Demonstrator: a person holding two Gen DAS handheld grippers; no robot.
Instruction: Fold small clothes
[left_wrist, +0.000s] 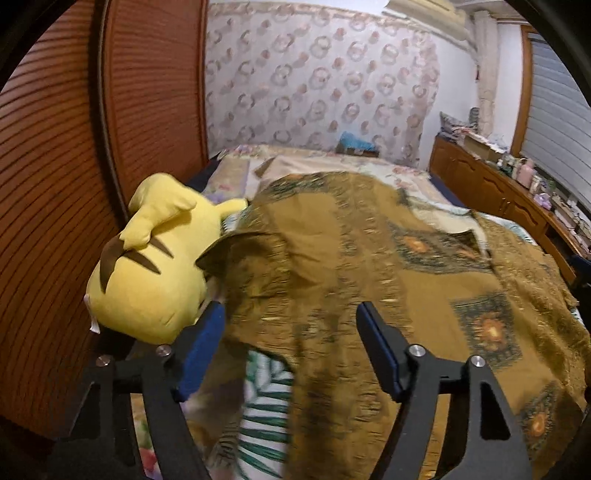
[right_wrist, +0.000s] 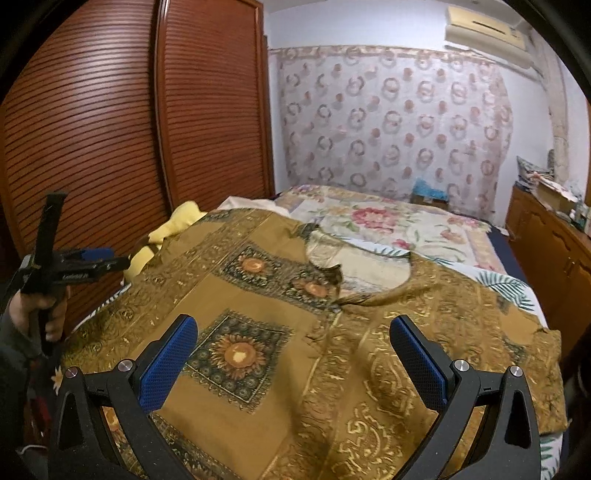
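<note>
A mustard-brown shirt (left_wrist: 369, 258) with sunflower squares lies spread flat over the bed, collar toward the far wall. My left gripper (left_wrist: 291, 317) hovers open over the shirt's left edge and sleeve, blue pads wide apart, the cloth below and between them but not pinched. In the right wrist view the same shirt (right_wrist: 258, 288) fills the foreground. My right gripper (right_wrist: 291, 325) stands open just above its front, with nothing held. At the left of that view a hand holds the left gripper (right_wrist: 107, 258) beside the shirt's sleeve.
A yellow plush toy (left_wrist: 147, 288) (right_wrist: 177, 221) lies against the shirt's left edge, touching the left finger. The floral bedsheet (right_wrist: 388, 221) (left_wrist: 266, 398) shows beyond the collar. A slatted wooden wardrobe (right_wrist: 92, 129) stands left, and a cluttered wooden sideboard (left_wrist: 491, 192) runs along the right.
</note>
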